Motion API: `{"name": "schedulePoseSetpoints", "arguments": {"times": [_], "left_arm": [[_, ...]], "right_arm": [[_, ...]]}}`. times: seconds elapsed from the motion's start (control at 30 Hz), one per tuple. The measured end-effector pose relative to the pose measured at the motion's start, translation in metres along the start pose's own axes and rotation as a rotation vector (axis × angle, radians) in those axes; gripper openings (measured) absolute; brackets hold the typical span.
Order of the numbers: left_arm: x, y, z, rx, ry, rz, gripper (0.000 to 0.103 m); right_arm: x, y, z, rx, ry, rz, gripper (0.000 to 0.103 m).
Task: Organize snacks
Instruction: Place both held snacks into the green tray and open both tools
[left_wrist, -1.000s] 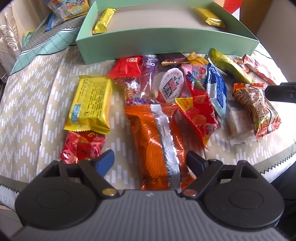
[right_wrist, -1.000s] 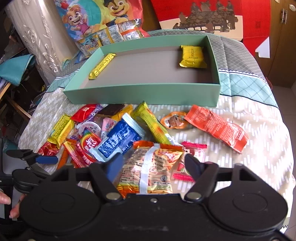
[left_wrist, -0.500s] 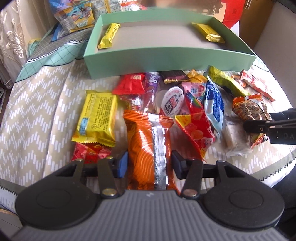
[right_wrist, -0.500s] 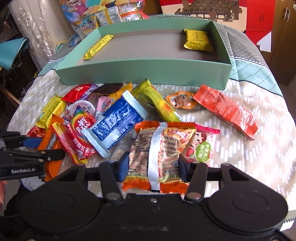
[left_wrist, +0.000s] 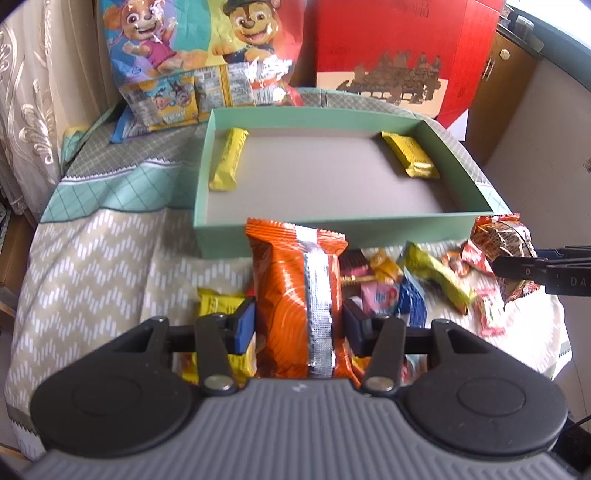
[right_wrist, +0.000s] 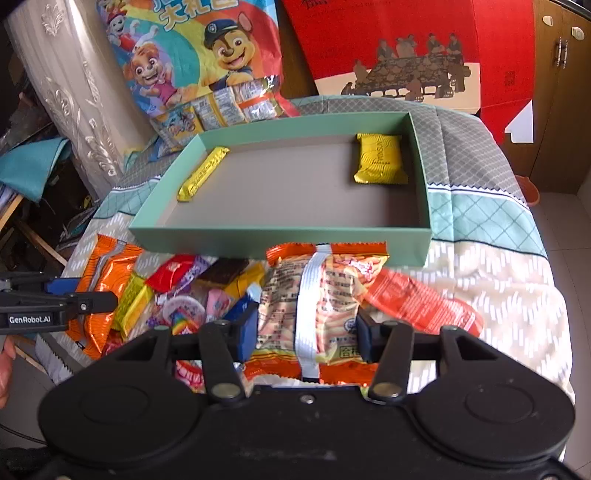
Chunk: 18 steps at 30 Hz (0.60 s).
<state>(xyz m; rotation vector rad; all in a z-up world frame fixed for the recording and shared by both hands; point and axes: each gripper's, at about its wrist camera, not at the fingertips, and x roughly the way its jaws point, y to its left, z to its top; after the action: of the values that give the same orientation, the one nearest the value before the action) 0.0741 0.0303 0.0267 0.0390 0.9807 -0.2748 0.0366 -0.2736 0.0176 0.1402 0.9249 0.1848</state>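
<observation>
From the left wrist, the left tool (left_wrist: 299, 325) has its two pads clamped on the sides of an orange packet with a silver seam (left_wrist: 295, 295), which is held up off the cloth, its top edge overlapping the near wall of the green box (left_wrist: 347, 230). Inside the box lie a yellow bar (left_wrist: 228, 159) along the left wall and a gold packet (left_wrist: 410, 154) by the right wall. The loose snack pile (left_wrist: 399, 280) sits on the patterned cloth just in front of the box.

From the right wrist, the right tool (right_wrist: 306, 332) is squeezed shut on a peanut packet with a white seam (right_wrist: 317, 295), lifted with its top edge against the box's near wall (right_wrist: 280, 242). A red-orange packet (right_wrist: 424, 299) lies just to its right on the cloth, and the left tool (right_wrist: 70, 301) shows at the left edge, gripping its orange packet
</observation>
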Motion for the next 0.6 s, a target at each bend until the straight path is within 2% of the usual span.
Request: {"name": "schedulePoseSetpoints", "arguments": {"times": [0.23, 0.43, 0.6], "left_arm": [[0.040, 0.017, 0.077, 0.028, -0.035, 0.057, 0.048], [0.098, 0.027, 0.130, 0.021, -0.044, 0.081, 0.048], [0.144, 0.030, 0.156, 0.014, -0.017, 0.096, 0.048]], "right_arm": [[0.035, -0.019, 0.071, 0.046, -0.058, 0.015, 0.050], [0.101, -0.028, 0.130, 0.041, -0.074, 0.016, 0.050], [0.155, -0.038, 0.164, 0.047, -0.056, 0.005, 0.050]]}}
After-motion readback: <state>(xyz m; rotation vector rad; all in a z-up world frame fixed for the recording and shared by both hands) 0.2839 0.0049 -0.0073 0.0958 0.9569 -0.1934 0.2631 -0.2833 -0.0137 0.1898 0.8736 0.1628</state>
